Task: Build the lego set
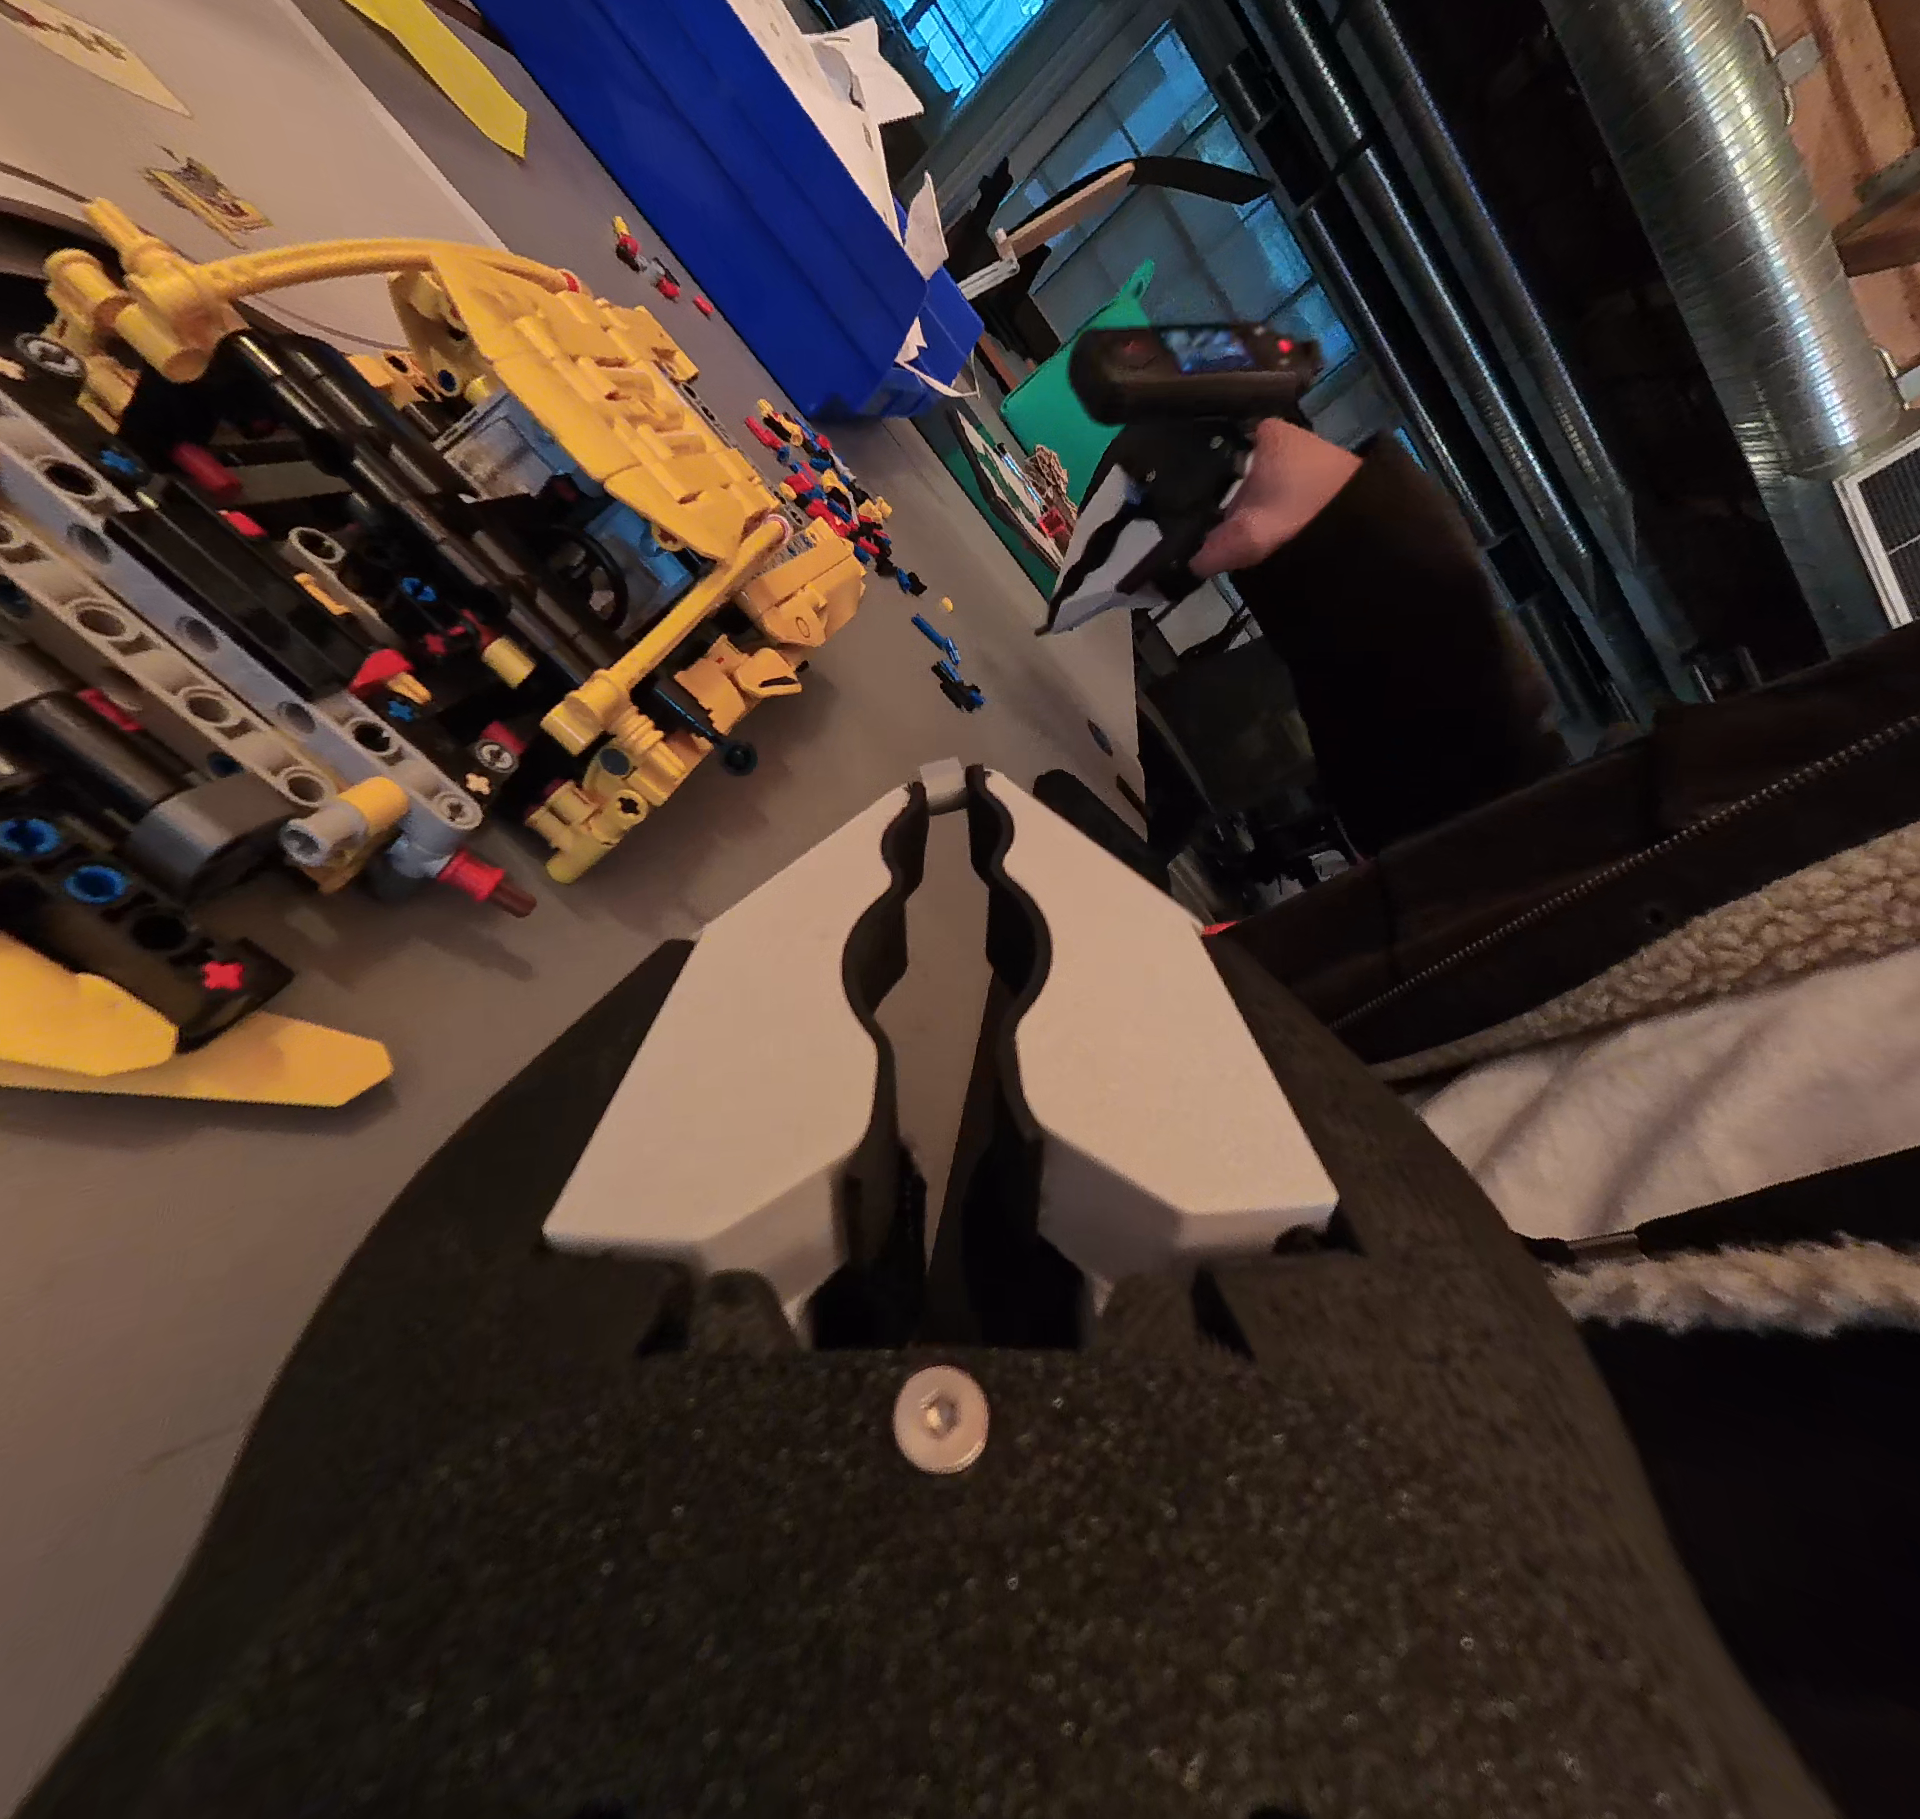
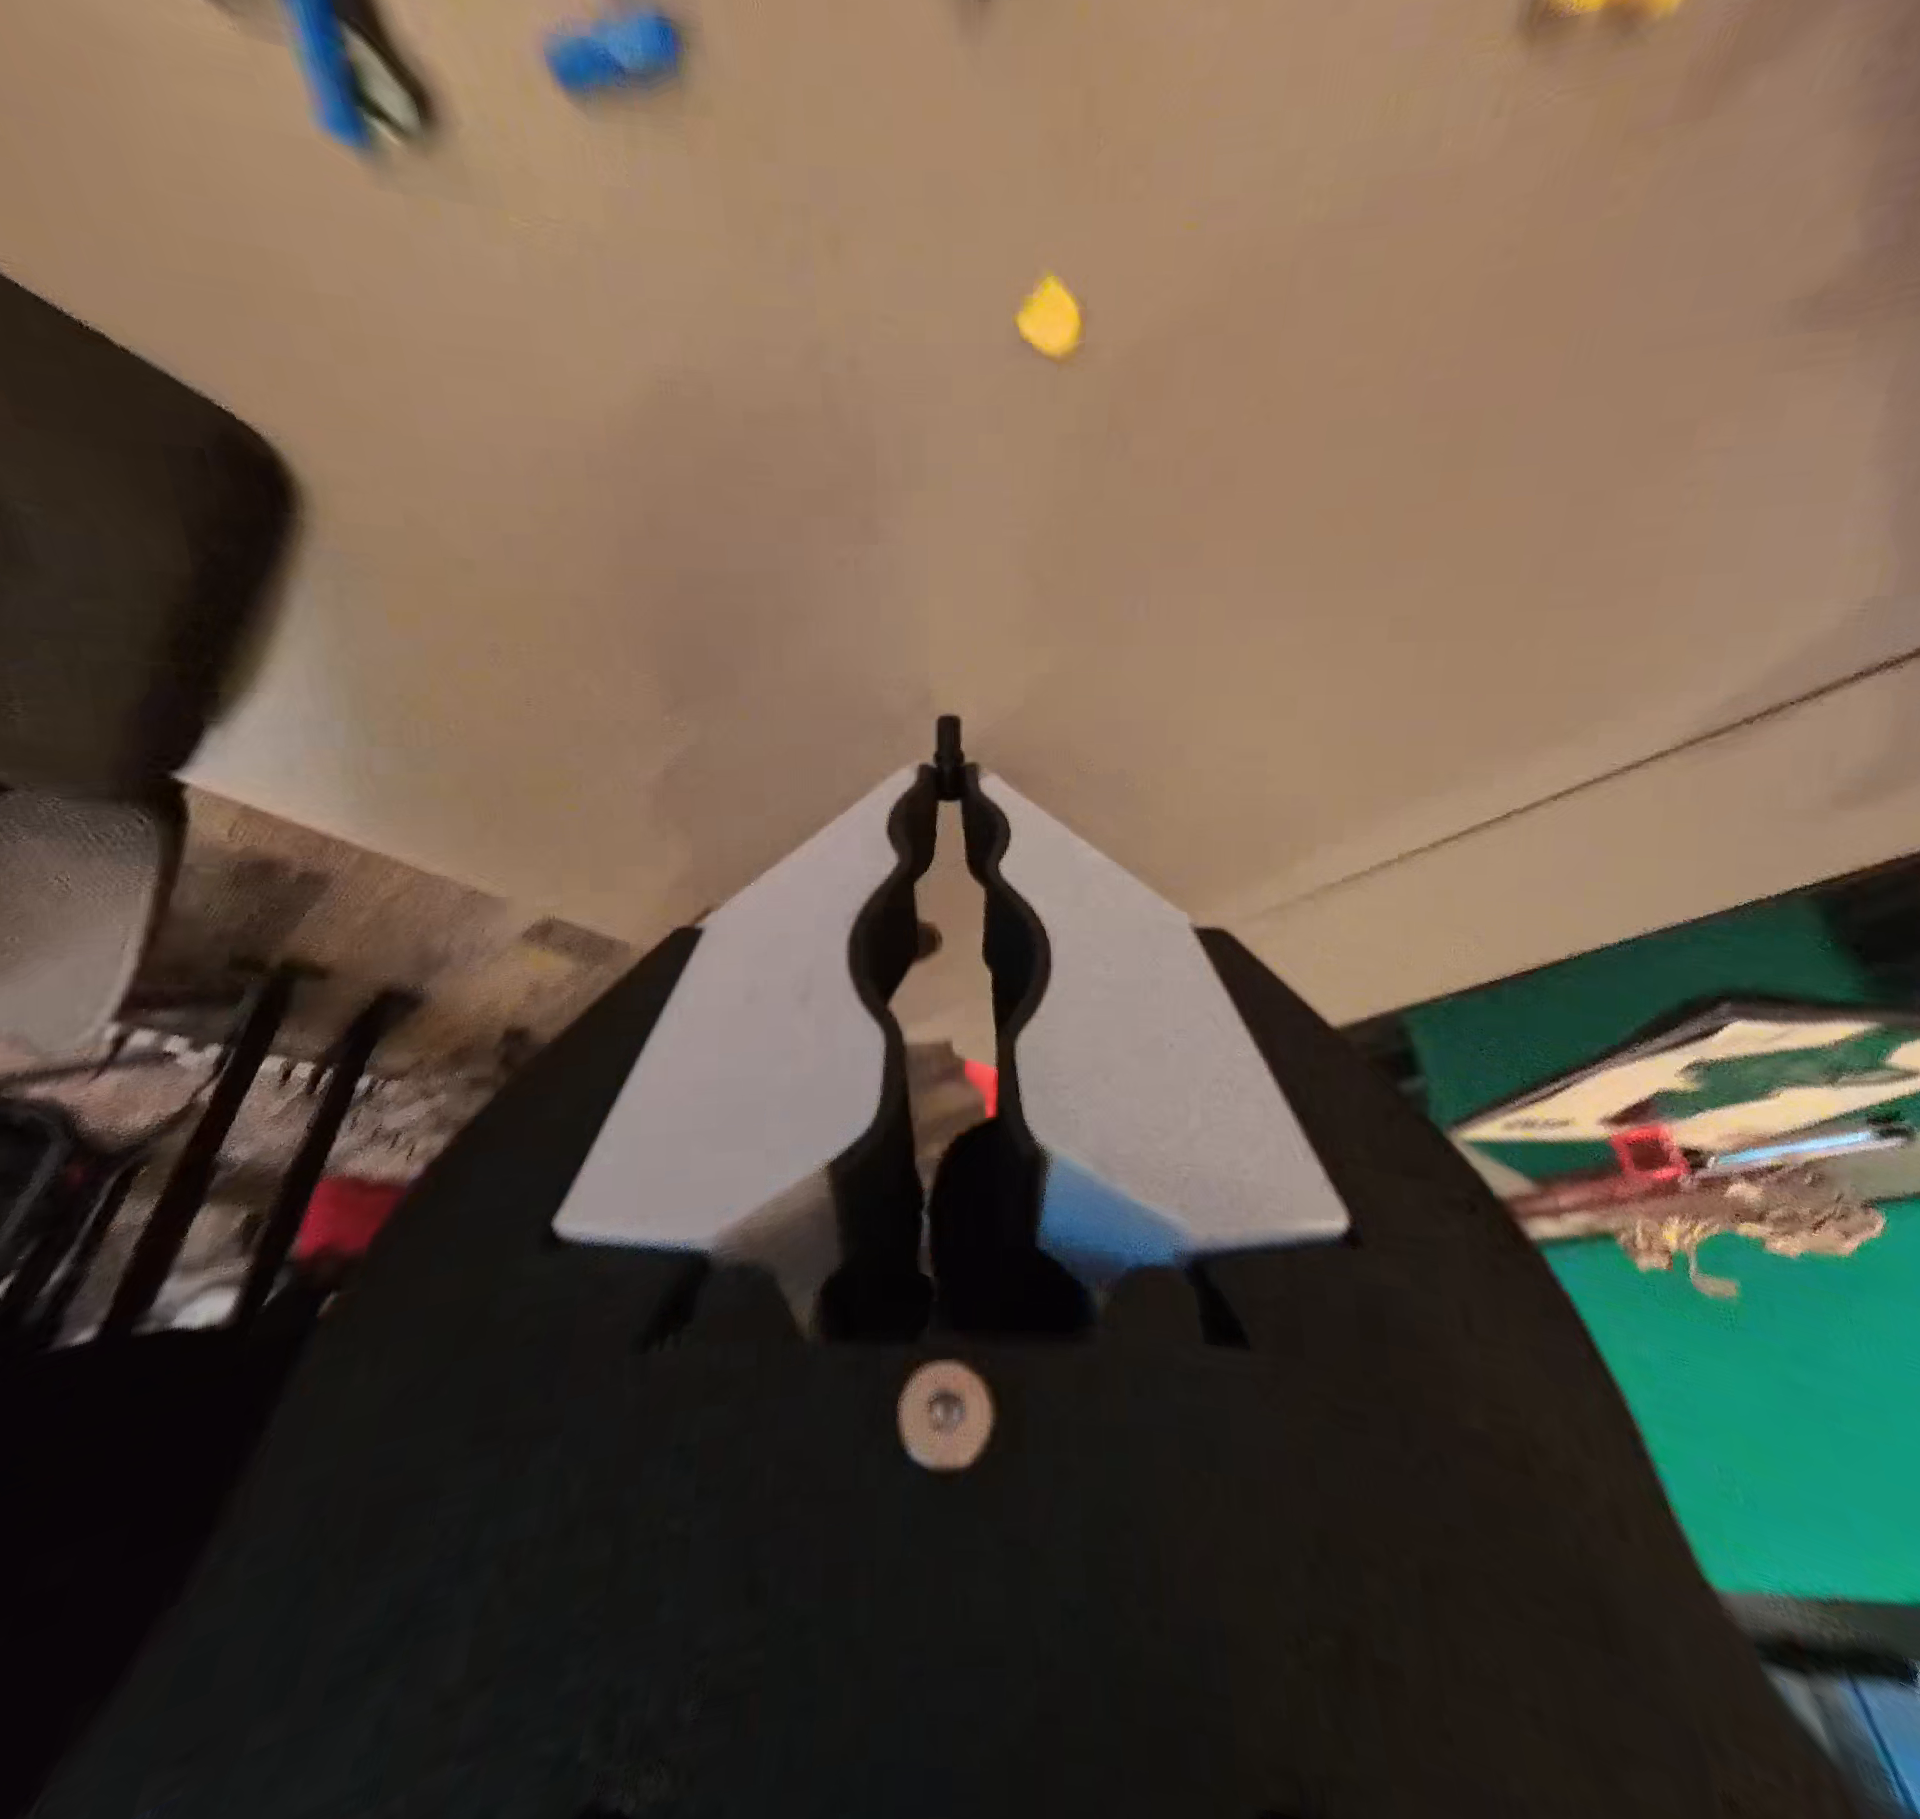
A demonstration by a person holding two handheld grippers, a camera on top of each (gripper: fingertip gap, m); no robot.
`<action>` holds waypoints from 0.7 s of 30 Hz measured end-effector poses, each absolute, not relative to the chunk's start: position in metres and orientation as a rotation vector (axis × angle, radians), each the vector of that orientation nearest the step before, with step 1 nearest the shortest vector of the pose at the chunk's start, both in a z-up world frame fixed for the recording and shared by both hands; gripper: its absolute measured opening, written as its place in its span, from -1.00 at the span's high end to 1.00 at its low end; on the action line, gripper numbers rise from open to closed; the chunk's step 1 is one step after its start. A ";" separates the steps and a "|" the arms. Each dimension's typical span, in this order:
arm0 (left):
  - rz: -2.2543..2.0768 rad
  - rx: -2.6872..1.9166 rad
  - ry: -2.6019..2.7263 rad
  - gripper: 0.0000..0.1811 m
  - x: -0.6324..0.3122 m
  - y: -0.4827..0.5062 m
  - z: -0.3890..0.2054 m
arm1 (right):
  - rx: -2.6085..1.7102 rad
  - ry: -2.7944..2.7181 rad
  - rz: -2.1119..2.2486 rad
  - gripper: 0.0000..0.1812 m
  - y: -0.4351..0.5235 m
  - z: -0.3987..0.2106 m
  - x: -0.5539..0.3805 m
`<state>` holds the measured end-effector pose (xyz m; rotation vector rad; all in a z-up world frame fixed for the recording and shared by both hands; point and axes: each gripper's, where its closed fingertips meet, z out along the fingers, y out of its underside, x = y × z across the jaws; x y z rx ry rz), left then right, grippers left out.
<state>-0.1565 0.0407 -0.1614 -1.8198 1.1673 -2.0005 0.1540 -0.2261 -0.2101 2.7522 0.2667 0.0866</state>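
The half-built yellow-and-black lego vehicle [image 1: 395, 543] sits on the grey table [image 1: 260, 1302], cut off at left, while the left gripper [image 1: 945, 782] pinches a small grey lego piece [image 1: 943, 784] and the right gripper [image 2: 948, 767] clamps a tiny black pin [image 2: 948, 739] amid blur.

No writing could be read in either view. Print-bearing things showed only as kinds: a small yellow sticker sheet [image 1: 205, 193] and a pale card [image 1: 78, 44] with dark marks lay on the table [image 1: 343, 138], too skewed to make out. White printed sheets [image 1: 831, 76] sat on the blue bin [image 1: 675, 148], and a blurred picture booklet [image 2: 1704, 1104] lay on the green mat [image 2: 1766, 1406].
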 end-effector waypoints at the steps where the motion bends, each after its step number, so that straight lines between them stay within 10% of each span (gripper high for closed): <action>1: -2.004 -1.820 1.154 0.92 -0.157 0.042 -0.161 | 2.704 0.245 0.079 0.96 -0.234 -0.213 0.160; 21: -2.011 -1.822 1.135 0.92 -0.158 0.045 -0.160 | 2.507 0.145 0.078 0.96 -0.265 -0.233 0.179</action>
